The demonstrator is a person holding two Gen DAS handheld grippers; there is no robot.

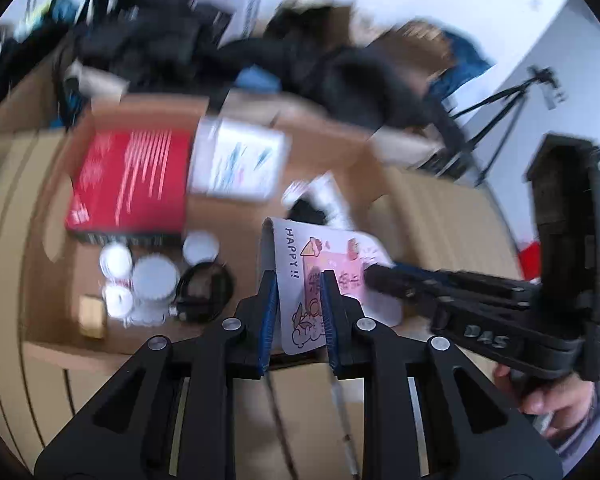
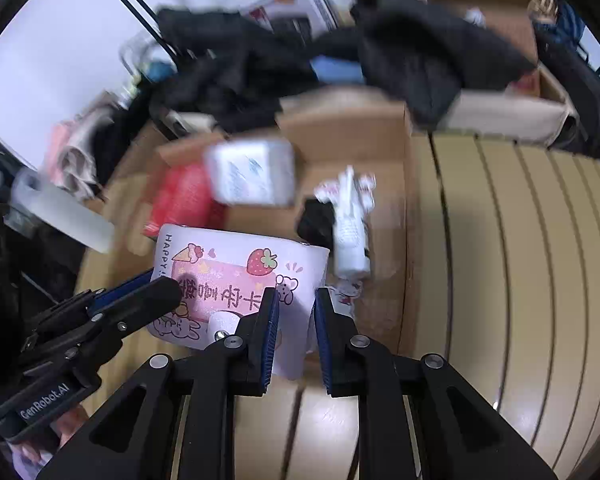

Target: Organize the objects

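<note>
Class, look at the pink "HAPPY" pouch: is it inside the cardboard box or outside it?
Not in the box yet. The pouch is held up at the box's near edge, gripped between the left gripper and right gripper.

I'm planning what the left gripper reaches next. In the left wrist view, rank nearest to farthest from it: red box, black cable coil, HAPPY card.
1. HAPPY card, between the left gripper fingers.
2. Black cable coil, lower left in the cardboard box.
3. Red box, far left.
</note>
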